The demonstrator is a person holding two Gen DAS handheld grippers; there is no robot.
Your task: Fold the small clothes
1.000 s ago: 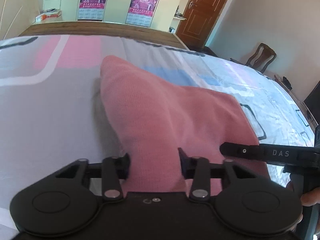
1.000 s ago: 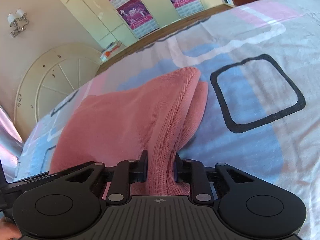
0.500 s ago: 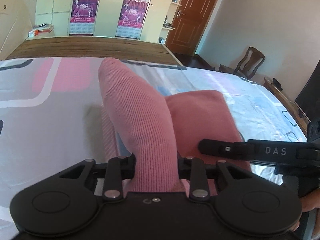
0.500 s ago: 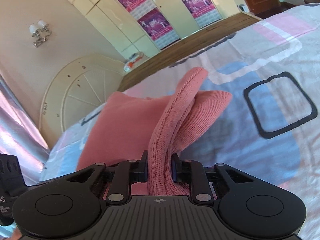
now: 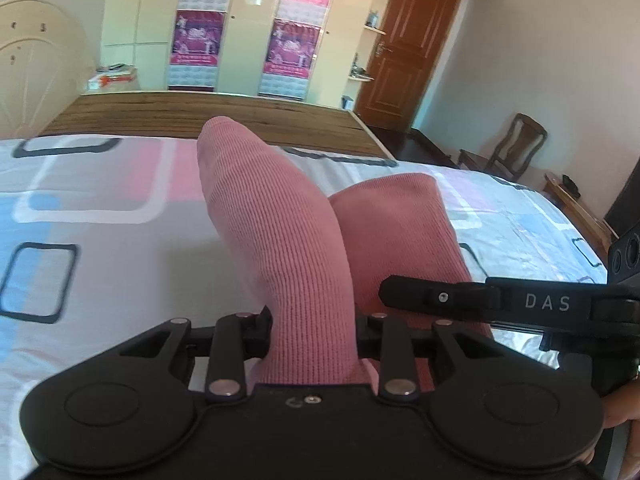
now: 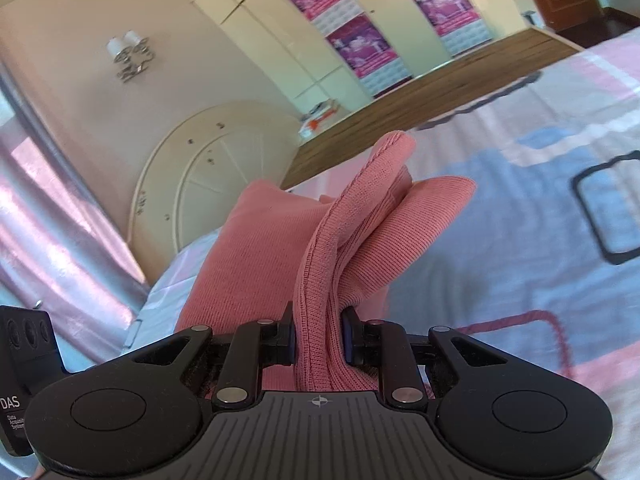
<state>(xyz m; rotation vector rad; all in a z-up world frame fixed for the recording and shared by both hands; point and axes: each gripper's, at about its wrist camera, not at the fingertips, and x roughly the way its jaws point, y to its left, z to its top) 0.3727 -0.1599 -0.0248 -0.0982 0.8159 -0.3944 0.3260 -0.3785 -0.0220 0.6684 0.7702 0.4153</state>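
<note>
A pink knitted garment (image 5: 280,232) is lifted off the bed, held by both grippers. My left gripper (image 5: 314,330) is shut on one edge of it; the cloth rises from the jaws as a thick fold, with a second part (image 5: 396,224) hanging to the right. My right gripper (image 6: 318,334) is shut on another edge of the same pink garment (image 6: 344,240), which stands up in a ridge between the jaws. The right gripper's finger (image 5: 480,300) shows at the right of the left wrist view.
The bed sheet (image 5: 100,248) is patterned in grey, pink and blue with black squares. A wooden bed frame edge (image 5: 180,116) lies beyond, then wardrobes with posters, a brown door and a chair (image 5: 516,148). A rounded cream headboard (image 6: 212,184) and a pink curtain stand at the left.
Both grippers have risen with the pink garment, pulling it higher off the bed. The cloth now stands up in tall folds rather than lying spread on the sheet.
</note>
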